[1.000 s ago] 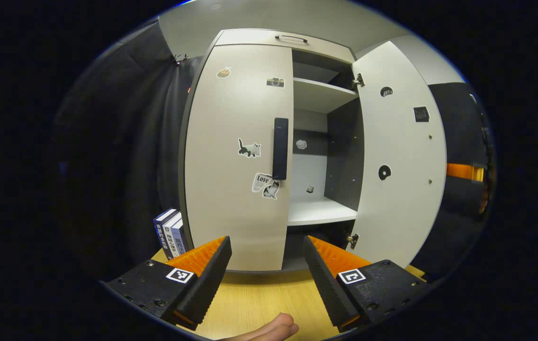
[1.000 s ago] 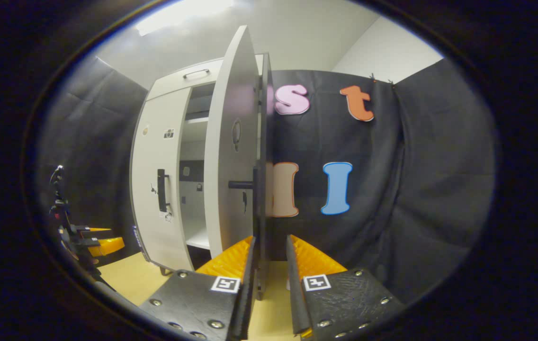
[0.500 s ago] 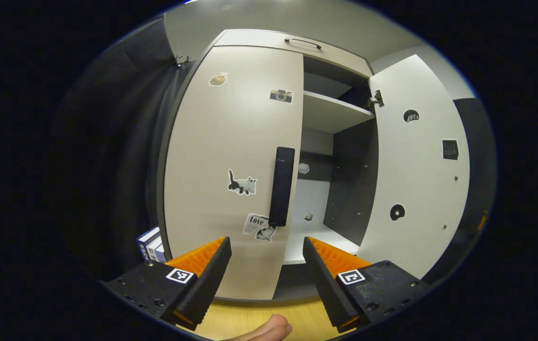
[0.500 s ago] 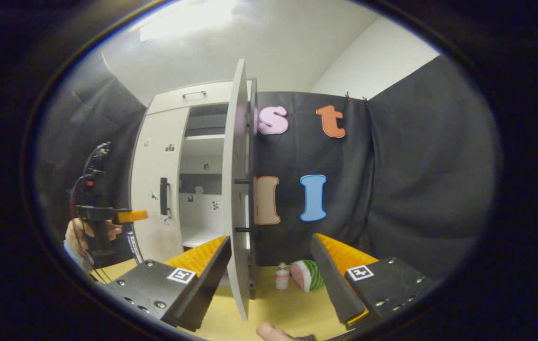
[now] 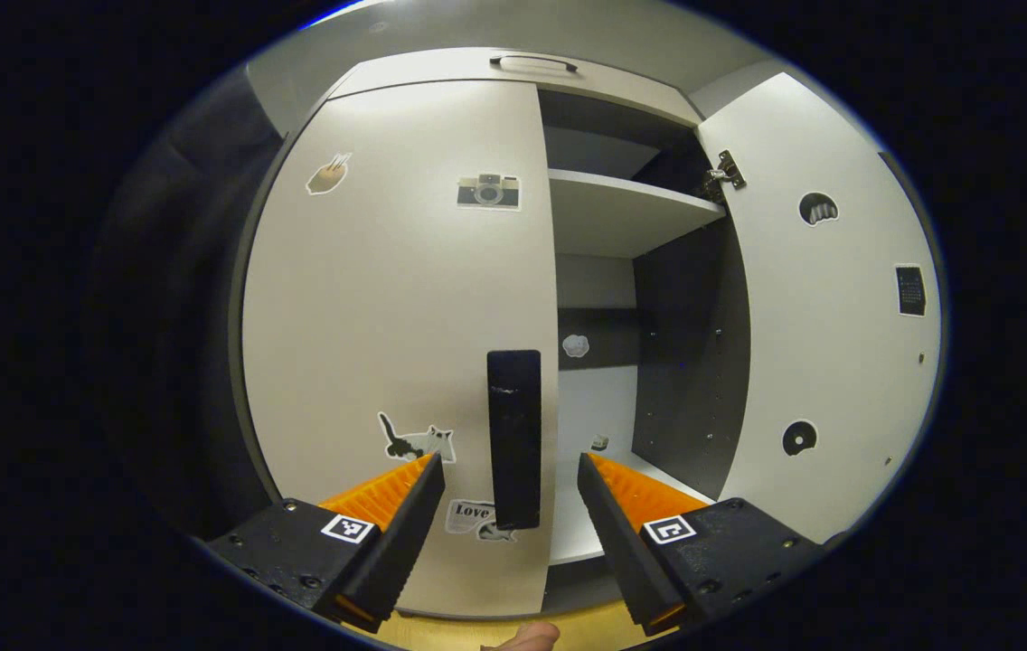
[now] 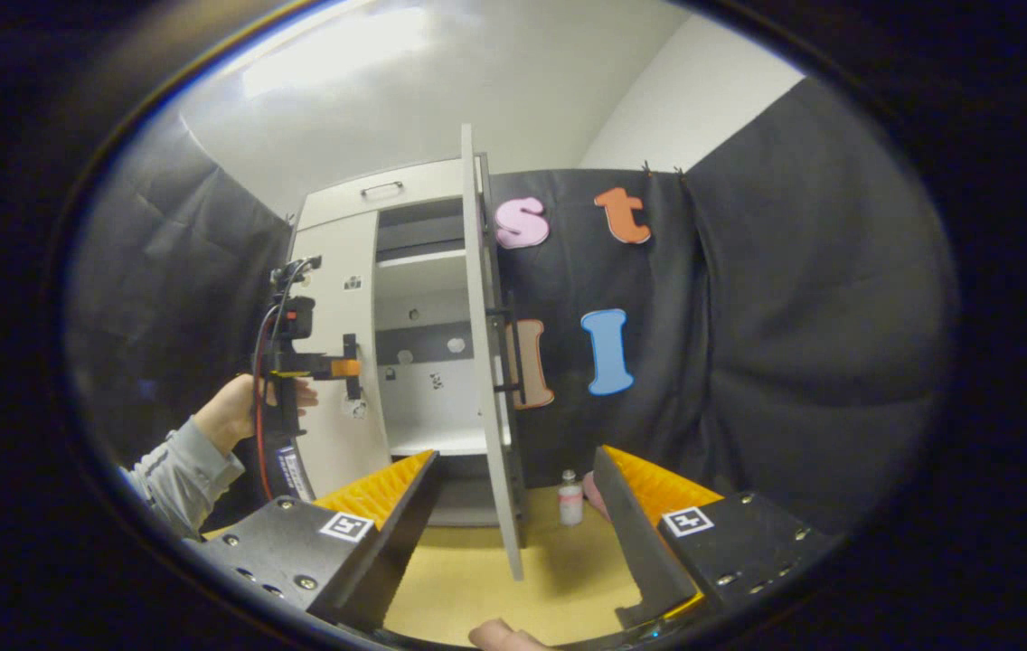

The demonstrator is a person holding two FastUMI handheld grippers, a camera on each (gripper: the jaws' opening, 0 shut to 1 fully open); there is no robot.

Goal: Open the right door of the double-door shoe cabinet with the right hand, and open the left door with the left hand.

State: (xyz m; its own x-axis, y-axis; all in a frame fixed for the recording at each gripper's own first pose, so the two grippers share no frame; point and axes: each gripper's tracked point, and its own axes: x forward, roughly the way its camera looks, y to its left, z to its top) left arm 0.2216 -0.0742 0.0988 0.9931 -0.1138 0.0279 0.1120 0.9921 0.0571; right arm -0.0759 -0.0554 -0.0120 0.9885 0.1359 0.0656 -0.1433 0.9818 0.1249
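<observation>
Shoe cabinet (image 5: 405,298), pale grey with two tall doors and small stickers on its front, stands on the light wooden worktop (image 6: 486,588) toward its back edge, against the booth's black cloth wall.

In the left gripper view, the closed left door (image 5: 387,316) now looms much larger than a second ago, and its black vertical bar handle (image 5: 513,438) has slid down until its lower part sits between the left gripper (image 5: 504,506) fingers. Those fingers are spread wide, one on each side of the handle and not touching it. The right door (image 5: 839,298) is swung fully out, baring white shelves and a dark inner wall. I judge the approach nearly done — closing on the handle and pulling comes next.

In the right gripper view, the right gripper (image 6: 513,515) has backed away from the right door (image 6: 491,362), whose edge a second ago lay between nearly closed fingers; now the fingers gape apart and hold nothing, with the door standing edge-on beyond them. So the right-hand half of the task looks finished. This view adds what the other lacks: the person's hand (image 6: 238,411) and grey sleeve (image 6: 170,470) holding the left gripper (image 6: 346,368) up at the left door's handle, plus a small bottle (image 6: 570,497) on the worktop behind the open door.
</observation>
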